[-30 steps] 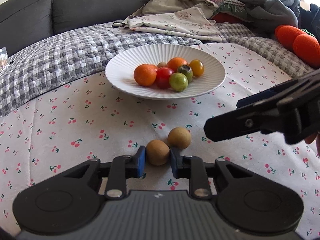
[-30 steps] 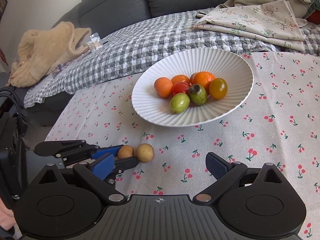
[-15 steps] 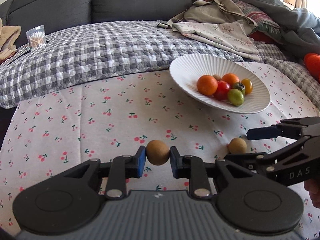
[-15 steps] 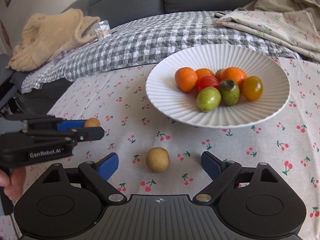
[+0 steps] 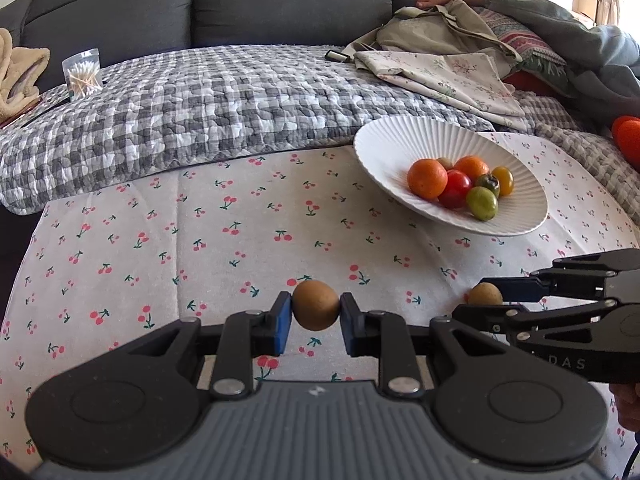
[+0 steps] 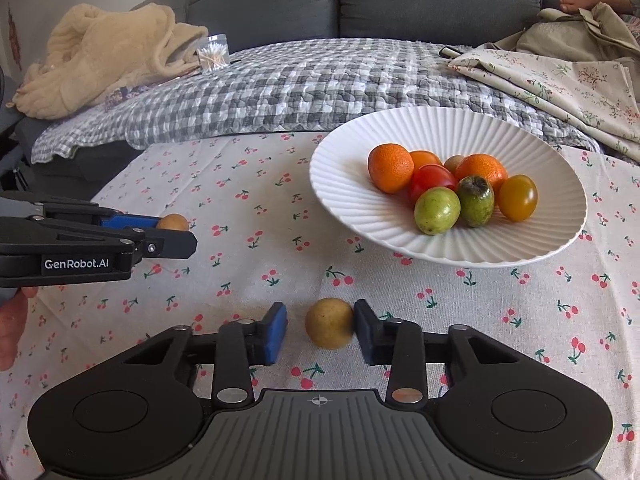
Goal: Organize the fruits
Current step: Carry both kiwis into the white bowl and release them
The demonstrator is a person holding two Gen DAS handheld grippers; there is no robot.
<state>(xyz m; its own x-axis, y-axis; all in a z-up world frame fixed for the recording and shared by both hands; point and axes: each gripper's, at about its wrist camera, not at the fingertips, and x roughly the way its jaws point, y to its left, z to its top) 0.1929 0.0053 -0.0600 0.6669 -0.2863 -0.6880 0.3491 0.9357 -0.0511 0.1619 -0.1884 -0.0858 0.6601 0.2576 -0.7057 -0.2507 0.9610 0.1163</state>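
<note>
Right now my left claw is clenched on a brown fruit, both blue pads pressed against its sides, held just above the cherry-print cloth on the bench. From the right wrist view the same claw comes in from the left edge with the fruit poking out between its tips.

My right claw is released, jaws set wide around a yellowish fruit lying on the cloth. Right pad sits just at the fruit's side, touching or nearly, can't tell; left pad clearly apart from it. In the left wrist view that claw enters from the right, its two tips either side of the same fruit.

White ribbed plate sits far right of both claws on the cloth, well apart from the two loose fruits. It holds a pile: tangerine at the left, red tomato, light green fruit nearest, darker green one beside it, yellow tomato at the right, more orange ones behind. Plate also seen in the left view.

Beyond the bench: grey checked quilt, dark grey sofa, jar of cotton swabs far left, folded floral cloth far right.
</note>
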